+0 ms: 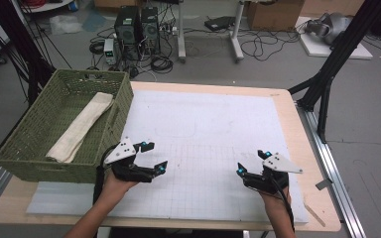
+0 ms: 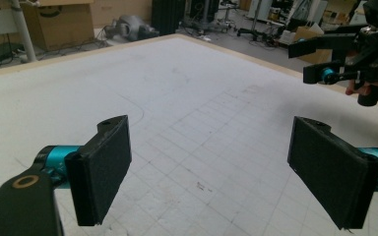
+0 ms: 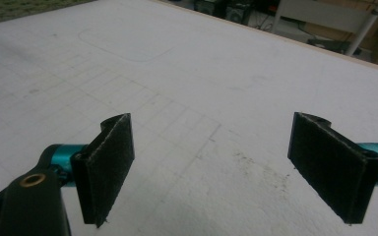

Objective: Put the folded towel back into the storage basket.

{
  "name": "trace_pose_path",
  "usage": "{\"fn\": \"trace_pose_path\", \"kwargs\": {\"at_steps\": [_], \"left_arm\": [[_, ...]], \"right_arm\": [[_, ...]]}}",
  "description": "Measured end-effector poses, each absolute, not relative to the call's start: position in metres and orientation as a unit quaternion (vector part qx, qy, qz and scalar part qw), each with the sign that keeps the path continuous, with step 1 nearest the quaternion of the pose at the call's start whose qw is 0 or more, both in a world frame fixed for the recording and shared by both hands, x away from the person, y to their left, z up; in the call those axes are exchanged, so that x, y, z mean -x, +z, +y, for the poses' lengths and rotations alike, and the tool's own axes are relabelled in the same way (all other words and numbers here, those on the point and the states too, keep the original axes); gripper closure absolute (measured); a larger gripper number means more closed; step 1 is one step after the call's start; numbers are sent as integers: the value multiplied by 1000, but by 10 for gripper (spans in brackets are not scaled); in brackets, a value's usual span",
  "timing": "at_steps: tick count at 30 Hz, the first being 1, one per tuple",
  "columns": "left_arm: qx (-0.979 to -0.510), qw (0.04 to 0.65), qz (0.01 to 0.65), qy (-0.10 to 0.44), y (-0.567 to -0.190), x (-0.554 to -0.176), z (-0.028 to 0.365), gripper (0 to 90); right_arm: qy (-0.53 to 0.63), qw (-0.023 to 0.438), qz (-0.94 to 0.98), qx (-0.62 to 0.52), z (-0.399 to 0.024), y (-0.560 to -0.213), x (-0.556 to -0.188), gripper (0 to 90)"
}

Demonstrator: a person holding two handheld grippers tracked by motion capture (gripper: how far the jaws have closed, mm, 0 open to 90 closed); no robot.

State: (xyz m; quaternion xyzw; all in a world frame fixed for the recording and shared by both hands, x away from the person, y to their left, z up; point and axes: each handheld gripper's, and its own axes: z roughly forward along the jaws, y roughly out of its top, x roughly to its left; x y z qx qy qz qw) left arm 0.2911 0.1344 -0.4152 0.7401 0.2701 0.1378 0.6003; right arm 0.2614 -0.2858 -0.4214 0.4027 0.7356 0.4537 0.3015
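High view: my left claw (image 1: 152, 155) hovers wide open, empty, just right of the green basket (image 1: 15, 148); folded cloth (image 1: 82, 127) lies inside it. Right claw (image 1: 251, 162) wide too, well apart, near the table (image 1: 297, 124) right edge. Left gripper view: jaws spread over bare white mat (image 2: 177, 98), right claw (image 2: 320, 59) beyond. Right gripper view: jaws spread, nothing between, open mat (image 3: 202, 73) ahead.

Ahead of both tools the white mat (image 1: 213, 124) is lying open across the surface. Only the green basket (image 1: 34, 148), holding a folded cloth (image 1: 82, 126), is blocking passage just beside the left tool (image 1: 151, 156).
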Motion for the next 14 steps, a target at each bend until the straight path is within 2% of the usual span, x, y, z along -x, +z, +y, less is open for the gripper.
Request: {"fn": "trace_pose_path", "kwargs": {"at_steps": [14], "left_arm": [[-741,598,273,139,-417,-292,132,171]], "right_arm": [[453,311,723,-419,-297,-423,-260,167]]}}
